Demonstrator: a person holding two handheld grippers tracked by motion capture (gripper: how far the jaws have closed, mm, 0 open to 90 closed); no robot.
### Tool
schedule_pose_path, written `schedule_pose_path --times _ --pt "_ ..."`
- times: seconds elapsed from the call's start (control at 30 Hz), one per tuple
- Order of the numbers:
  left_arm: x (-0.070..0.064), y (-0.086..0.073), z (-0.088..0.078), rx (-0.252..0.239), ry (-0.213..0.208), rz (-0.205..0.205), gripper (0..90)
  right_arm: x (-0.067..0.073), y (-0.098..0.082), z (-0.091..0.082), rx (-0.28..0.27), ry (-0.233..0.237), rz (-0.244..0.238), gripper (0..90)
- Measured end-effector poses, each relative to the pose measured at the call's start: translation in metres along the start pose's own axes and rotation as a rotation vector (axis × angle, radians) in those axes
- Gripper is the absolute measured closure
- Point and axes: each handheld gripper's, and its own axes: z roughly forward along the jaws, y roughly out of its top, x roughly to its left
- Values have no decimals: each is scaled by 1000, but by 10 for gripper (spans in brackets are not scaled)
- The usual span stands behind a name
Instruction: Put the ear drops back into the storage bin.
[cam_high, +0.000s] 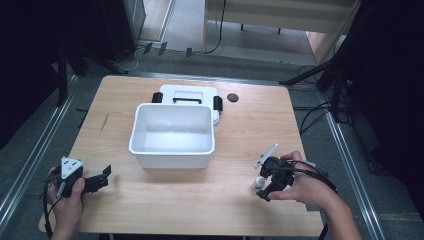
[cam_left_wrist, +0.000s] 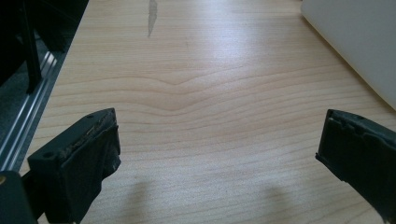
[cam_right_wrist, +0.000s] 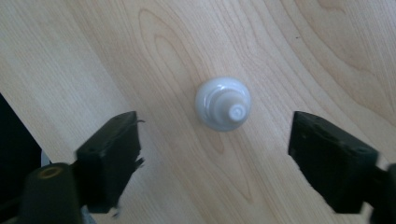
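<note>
A small white bottle-like object (cam_right_wrist: 223, 103) stands upright on the wooden table, seen from straight above with its narrow top facing the camera. My right gripper (cam_right_wrist: 215, 144) points down over it, open, with one jaw on each side and neither touching it. In the high view the same white object (cam_high: 259, 181) sits at the front right, just under the right gripper (cam_high: 262, 188). My left gripper (cam_high: 105, 176) rests low at the front left, open (cam_left_wrist: 217, 149), with bare wood between its jaws.
An open white plastic bin (cam_high: 172, 149) stands mid-table; its wall (cam_left_wrist: 359, 42) lies to the left gripper's right. The white lid (cam_high: 187, 95) with black latches lies behind it. A small black disc (cam_high: 232, 97) lies at the back. The table's left edge (cam_left_wrist: 56, 79) is close.
</note>
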Motion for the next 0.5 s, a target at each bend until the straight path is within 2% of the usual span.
schedule_pose_path --times 0.03,0.1,0.17,0.2,0.23,0.27,0.3,0.33,0.37,0.4,0.5 --pt "0 0 0 0 -1 0 0 0 0 0 0 0 0 211" --pt "0 0 0 -1 -2 -1 0 0 3 1 2 -9 -7 295" --pt "0 0 0 1 -3 0 0 -1 6 1 3 8 -6 363" --pt "0 0 0 3 -4 4 0 -2 8 2 5 13 -22 418" --pt "0 0 0 3 -4 4 0 -2 8 2 5 13 -22 418" --pt "0 0 0 5 -5 5 0 -3 10 2 10 28 -14 467" --pt "0 0 0 5 -5 5 0 -3 10 2 10 28 -14 467" --pt "0 0 0 5 -5 5 0 -5 11 1 10 47 -14 509" --pt "0 0 0 5 -5 5 0 -5 11 1 10 47 -14 509" --pt "0 0 0 4 -5 4 0 -6 12 1 19 50 -16 548" --pt "0 0 0 4 -5 4 0 -6 13 1 29 48 -21 565"
